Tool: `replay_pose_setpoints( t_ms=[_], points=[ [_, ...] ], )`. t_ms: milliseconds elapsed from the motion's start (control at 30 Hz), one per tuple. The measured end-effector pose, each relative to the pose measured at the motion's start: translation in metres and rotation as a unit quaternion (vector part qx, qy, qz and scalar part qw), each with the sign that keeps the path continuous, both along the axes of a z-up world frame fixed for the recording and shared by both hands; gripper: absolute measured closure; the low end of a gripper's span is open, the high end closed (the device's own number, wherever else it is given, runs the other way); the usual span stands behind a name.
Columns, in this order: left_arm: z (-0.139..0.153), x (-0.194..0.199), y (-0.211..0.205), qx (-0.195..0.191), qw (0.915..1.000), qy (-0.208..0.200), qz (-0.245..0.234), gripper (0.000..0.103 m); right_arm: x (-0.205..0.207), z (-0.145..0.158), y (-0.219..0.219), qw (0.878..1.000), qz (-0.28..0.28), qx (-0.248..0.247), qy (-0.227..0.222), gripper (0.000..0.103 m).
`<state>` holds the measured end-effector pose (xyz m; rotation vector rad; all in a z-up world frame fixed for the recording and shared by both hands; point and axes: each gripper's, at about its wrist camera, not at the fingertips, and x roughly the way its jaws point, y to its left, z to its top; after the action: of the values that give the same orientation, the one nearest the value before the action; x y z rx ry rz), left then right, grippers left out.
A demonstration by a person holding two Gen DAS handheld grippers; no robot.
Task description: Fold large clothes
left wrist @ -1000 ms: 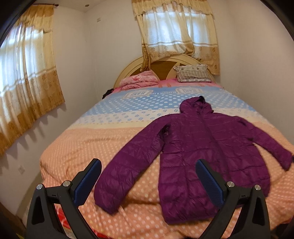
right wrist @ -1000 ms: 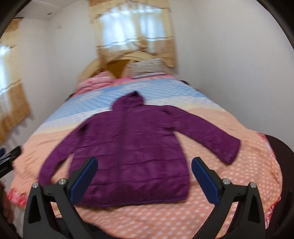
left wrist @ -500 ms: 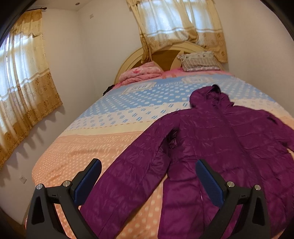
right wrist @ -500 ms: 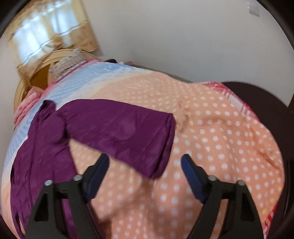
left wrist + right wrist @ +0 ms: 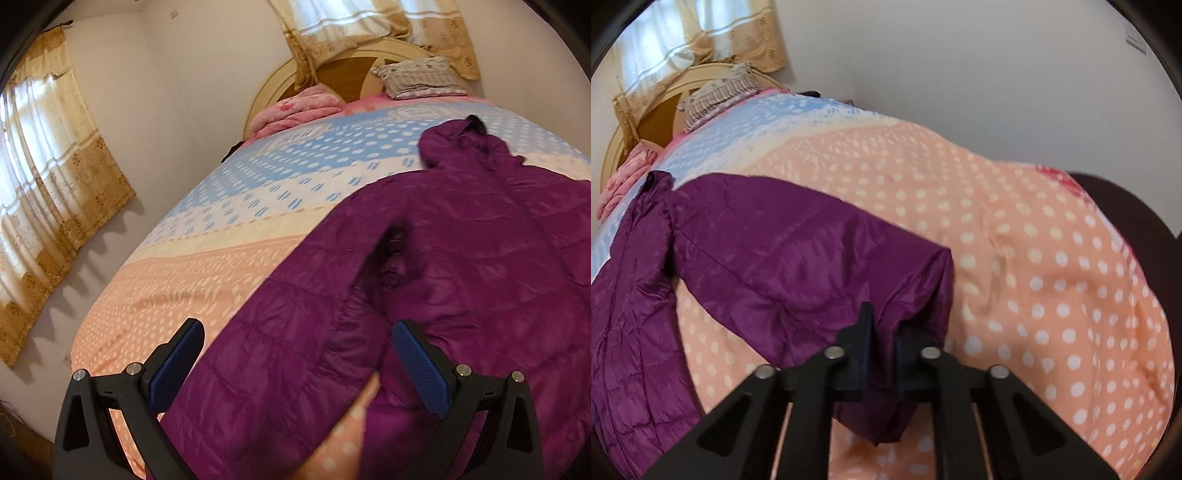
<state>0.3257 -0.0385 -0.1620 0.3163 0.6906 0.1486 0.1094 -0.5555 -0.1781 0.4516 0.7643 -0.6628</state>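
Two jaws: mine, one pair in each hand.
Right jaws: wide a second ago, now clamped on the cuff end of the jacket's right sleeve.
Left jaws: gaping, lowered over the left sleeve, not gripping.
Jacket: flat on the bed.
Meaning: one sleeve secured; first fold can begin.

Left hand-held gripper showing at lower frame: black angular finger arms, blue textured pads, silver round screws. Right hand-held gripper showing black arms, four silver screws, lower centre.
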Motion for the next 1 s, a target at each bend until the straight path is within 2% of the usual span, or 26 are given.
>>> replay_pose_setpoints(
  t_ms=[267, 433, 667, 933, 1000],
  points=[
    [0.006, 0.019, 0.019, -0.018, 0.9997, -0.001, 0.015, 0.001, 0.058, 0.063, 0.055, 0.993, 0.086, -0.064, -0.043, 0.096],
    [0.004, 0.023, 0.026, -0.021, 0.9996, 0.001, 0.018, 0.001, 0.111, 0.078, 0.116, 0.981, 0.16, -0.093, -0.054, 0.097],
    [0.005, 0.031, 0.043, -0.028, 0.9992, -0.002, 0.03, 0.001, 0.184, 0.071, 0.203, 0.96, 0.252, -0.105, -0.062, 0.097],
    [-0.005, 0.035, 0.056, -0.025, 0.9985, 0.006, 0.048, 0.001, 0.242, 0.032, 0.285, 0.939, 0.327, -0.095, -0.04, 0.098],
    [-0.008, 0.036, 0.058, -0.023, 0.9983, 0.011, 0.053, 0.001, 0.248, 0.023, 0.298, 0.934, 0.341, -0.102, -0.032, 0.089]
  ],
)
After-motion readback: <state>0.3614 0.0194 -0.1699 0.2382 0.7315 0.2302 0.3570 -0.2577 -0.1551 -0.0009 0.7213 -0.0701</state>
